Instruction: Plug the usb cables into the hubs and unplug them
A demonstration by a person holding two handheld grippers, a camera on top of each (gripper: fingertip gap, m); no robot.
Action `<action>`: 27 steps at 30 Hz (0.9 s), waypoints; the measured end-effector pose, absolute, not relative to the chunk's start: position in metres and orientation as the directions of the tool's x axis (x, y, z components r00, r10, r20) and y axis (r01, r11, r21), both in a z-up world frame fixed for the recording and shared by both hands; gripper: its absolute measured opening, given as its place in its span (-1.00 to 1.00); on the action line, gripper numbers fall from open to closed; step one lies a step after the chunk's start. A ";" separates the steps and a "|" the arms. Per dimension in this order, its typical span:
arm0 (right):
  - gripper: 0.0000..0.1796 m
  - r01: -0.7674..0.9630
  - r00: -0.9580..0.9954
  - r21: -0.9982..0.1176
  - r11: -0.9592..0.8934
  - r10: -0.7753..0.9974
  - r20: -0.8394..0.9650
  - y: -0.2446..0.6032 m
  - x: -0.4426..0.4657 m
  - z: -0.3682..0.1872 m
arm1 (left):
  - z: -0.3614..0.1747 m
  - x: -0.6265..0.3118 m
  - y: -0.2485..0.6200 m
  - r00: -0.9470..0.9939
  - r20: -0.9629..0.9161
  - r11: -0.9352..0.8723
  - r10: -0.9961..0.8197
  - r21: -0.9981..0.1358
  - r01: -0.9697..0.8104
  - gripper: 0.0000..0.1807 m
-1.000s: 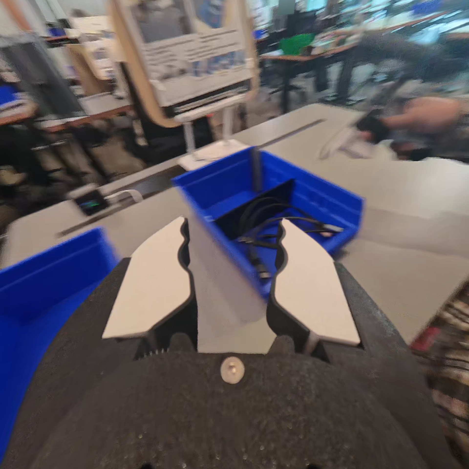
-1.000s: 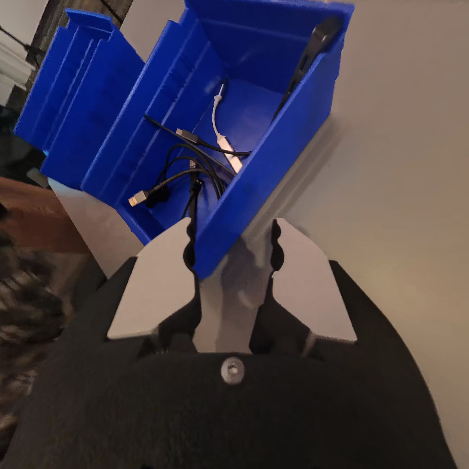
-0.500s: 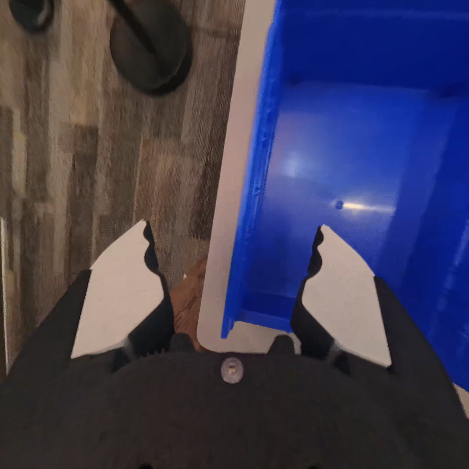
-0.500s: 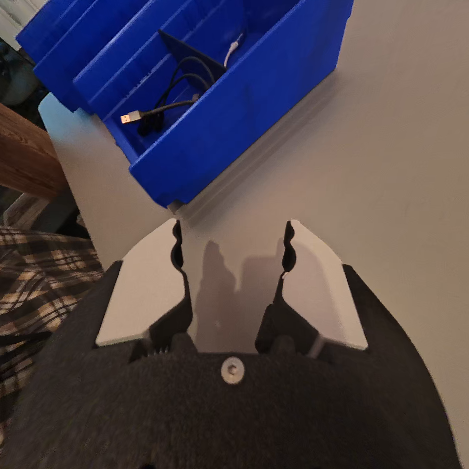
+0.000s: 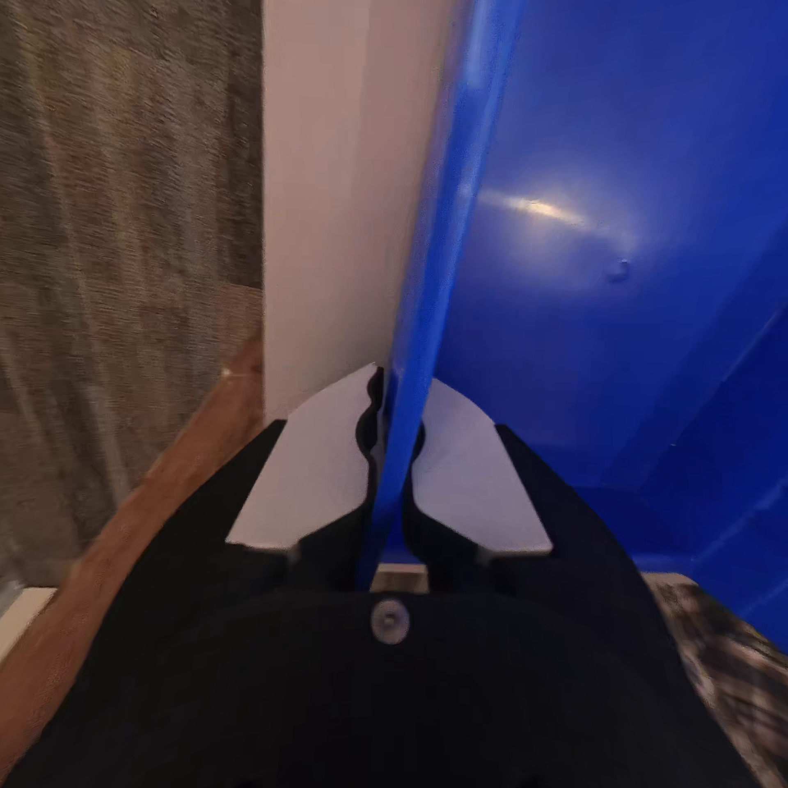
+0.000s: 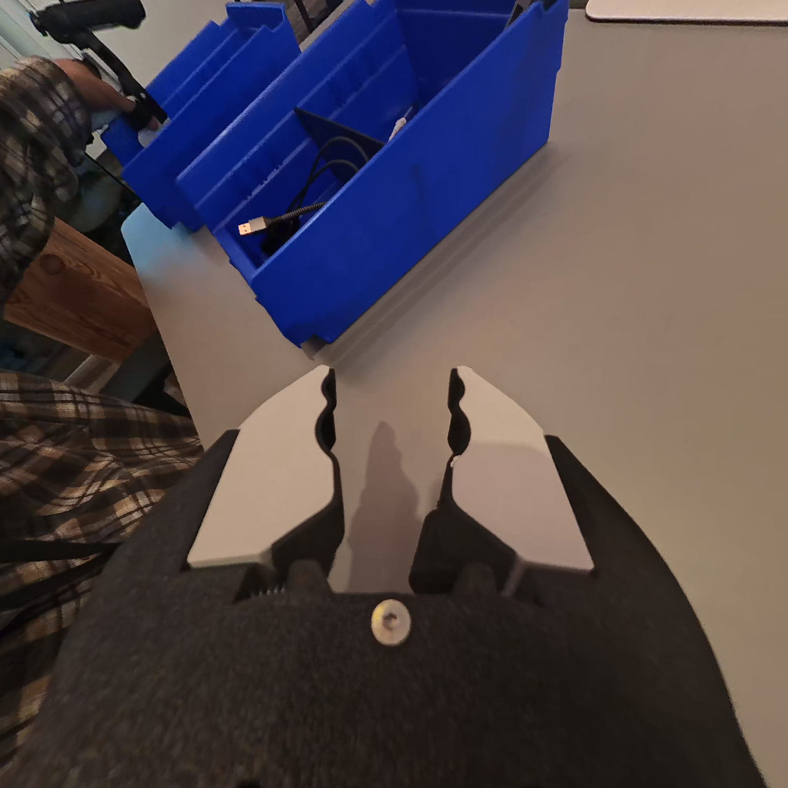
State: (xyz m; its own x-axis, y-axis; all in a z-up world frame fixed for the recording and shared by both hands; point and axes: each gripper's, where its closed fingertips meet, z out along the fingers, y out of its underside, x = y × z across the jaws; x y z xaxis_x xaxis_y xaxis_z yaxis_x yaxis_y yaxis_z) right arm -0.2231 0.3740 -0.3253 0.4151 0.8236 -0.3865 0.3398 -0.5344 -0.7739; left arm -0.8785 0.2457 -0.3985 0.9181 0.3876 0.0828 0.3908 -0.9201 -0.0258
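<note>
I note the USB cables [image 6: 298, 213] lying in the near compartment of the divided blue bin [image 6: 405, 239], ahead and left of my right gripper [image 6: 391, 377], whose jaws stand apart over the bare bench [image 6: 618, 341]. My left gripper [image 5: 398, 383] has its jaws clamped on the side wall of the empty blue bin [image 5: 452, 213], at the bench edge above the floor [image 5: 128, 170].

A grey table [image 6: 639, 256] carried two blue bins [image 6: 383, 256], beside a wooden stool [image 6: 72, 294] and carpeted floor [image 5: 128, 170].

Left tool [image 5: 398, 383] now clamping bin wall [image 5: 430, 298]
</note>
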 end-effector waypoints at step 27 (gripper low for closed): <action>-0.61 0.200 0.438 -0.815 -0.544 0.794 -0.422 0.364 -0.173 -0.285 | -0.185 -0.731 0.383 0.989 0.134 -0.925 -0.055 -0.379 0.000 -0.95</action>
